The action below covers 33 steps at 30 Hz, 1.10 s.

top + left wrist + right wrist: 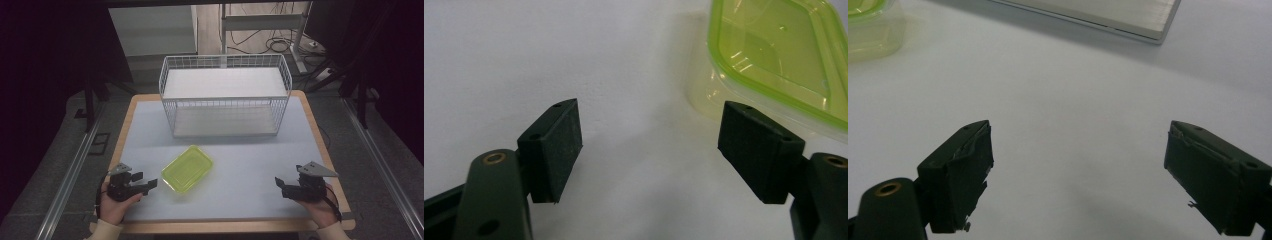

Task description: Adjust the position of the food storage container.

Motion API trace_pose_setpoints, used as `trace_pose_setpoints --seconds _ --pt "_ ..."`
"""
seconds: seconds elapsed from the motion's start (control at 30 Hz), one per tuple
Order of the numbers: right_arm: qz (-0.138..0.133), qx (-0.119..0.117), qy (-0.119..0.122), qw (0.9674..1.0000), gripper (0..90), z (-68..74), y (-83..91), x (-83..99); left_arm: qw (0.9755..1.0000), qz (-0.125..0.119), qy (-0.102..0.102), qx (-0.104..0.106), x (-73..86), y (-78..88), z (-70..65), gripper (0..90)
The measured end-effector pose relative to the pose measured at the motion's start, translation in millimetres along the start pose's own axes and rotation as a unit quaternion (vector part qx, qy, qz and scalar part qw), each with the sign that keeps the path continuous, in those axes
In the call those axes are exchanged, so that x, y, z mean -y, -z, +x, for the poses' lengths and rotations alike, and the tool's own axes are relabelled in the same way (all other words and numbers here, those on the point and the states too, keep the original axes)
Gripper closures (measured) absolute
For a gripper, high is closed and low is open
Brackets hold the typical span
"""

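Two pairs of tongs rest low at the near edge of the worktop [225, 150], each held in one of a person's hands. Left tongs [145, 185] stand wide apart and hold nothing, their tips just beside a lime-green lidded box [188, 168] that lies flat on the pale surface near the middle. Right tongs [279, 186] are also spread wide and hold nothing, well apart from the box. Beyond both, a white wire basket [225, 95] stands at the far side, with a pale board [225, 121] on its floor.
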State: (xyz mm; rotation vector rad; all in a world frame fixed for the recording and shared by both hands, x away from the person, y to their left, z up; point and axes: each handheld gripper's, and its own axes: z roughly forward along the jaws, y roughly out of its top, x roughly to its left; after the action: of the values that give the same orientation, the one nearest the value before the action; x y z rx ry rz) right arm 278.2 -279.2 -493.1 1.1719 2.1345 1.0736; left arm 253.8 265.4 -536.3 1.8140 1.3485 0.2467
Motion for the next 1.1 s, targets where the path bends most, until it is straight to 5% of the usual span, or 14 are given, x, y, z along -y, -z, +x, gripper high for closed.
trace_pose_setpoints --seconds 0.43,0.57,0.67,0.8,0.9,1.1 --pt "0.004 0.005 -0.01 0.9999 14.7 -6.7 0.0 5.0 1.0 -0.007 0.001 -0.002 -5.4 8.1 -1.5 25.8" --pt "0.002 0.007 -0.016 0.9998 14.7 -6.0 0.8 5.2 0.9996 -0.022 -0.019 -0.007 -16.8 23.1 -5.1 38.0" --pt "0.004 0.007 -0.015 0.9999 14.7 -4.8 -0.2 5.1 0.9987 -0.037 -0.017 0.029 -30.8 39.1 -11.1 57.8" --pt "0.009 0.01 -0.013 0.9998 14.7 -6.4 -1.2 7.5 0.9972 -0.029 -0.019 0.066 -34.3 38.0 -22.2 81.3" --pt "0.01 0.011 -0.016 0.9998 14.7 -7.7 -0.3 8.2 0.9962 -0.021 -0.025 0.081 -35.0 34.7 -29.4 87.7" --pt "0.008 0.013 -0.015 0.9998 14.9 -8.1 1.3 9.0 0.9903 -0.012 -0.058 0.126 -38.3 29.7 -61.5 89.3"
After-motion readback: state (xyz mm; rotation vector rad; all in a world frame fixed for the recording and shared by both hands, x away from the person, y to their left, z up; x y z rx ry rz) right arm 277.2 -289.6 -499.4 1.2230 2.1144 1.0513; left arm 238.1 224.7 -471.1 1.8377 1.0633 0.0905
